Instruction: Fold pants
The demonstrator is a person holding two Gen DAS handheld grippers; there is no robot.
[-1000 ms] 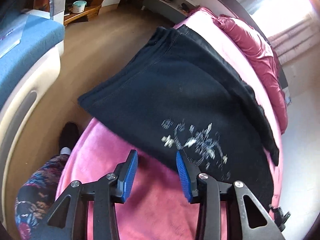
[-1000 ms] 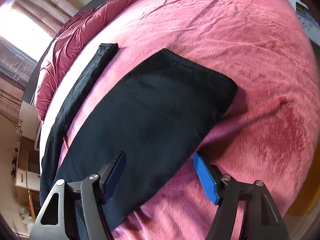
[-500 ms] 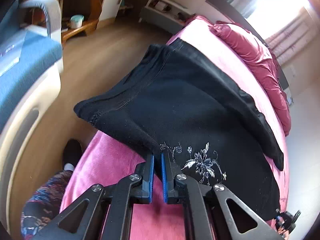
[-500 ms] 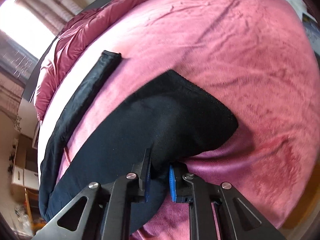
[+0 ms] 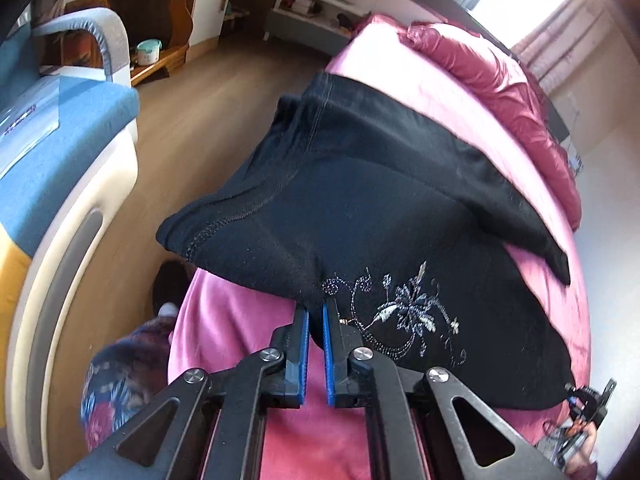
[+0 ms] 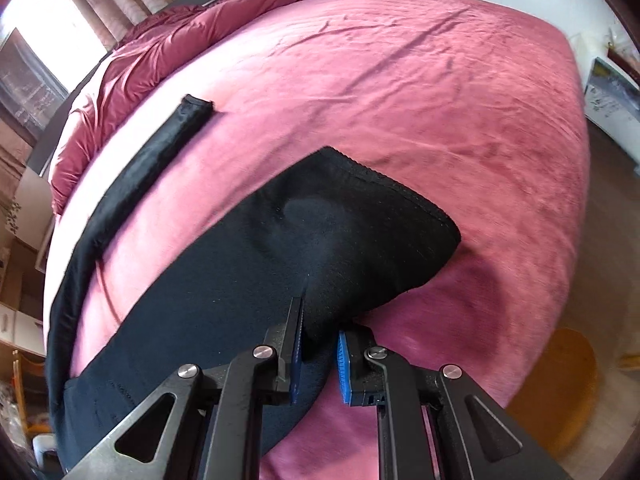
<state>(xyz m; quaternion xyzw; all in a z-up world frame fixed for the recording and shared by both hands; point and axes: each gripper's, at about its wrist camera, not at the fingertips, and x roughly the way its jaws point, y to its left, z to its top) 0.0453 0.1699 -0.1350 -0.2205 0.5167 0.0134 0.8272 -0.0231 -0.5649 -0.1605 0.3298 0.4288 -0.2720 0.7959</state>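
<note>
You are pinching the black pants (image 5: pixel 360 208) lying on the pink bed (image 6: pixel 400 80): your left gripper (image 5: pixel 315 312) is clamping the waist edge, your right gripper (image 6: pixel 320 320) is clamping a leg's cuff end.

My black fleece pants (image 5: pixel 360 208) carry a silvery-white flower embroidery (image 5: pixel 404 312). They lie on my pink plush bed cover (image 6: pixel 400 80), beside a crimson quilted duvet (image 5: pixel 500 80). My grippers' pads (image 5: pixel 326 344) are blue.
</note>
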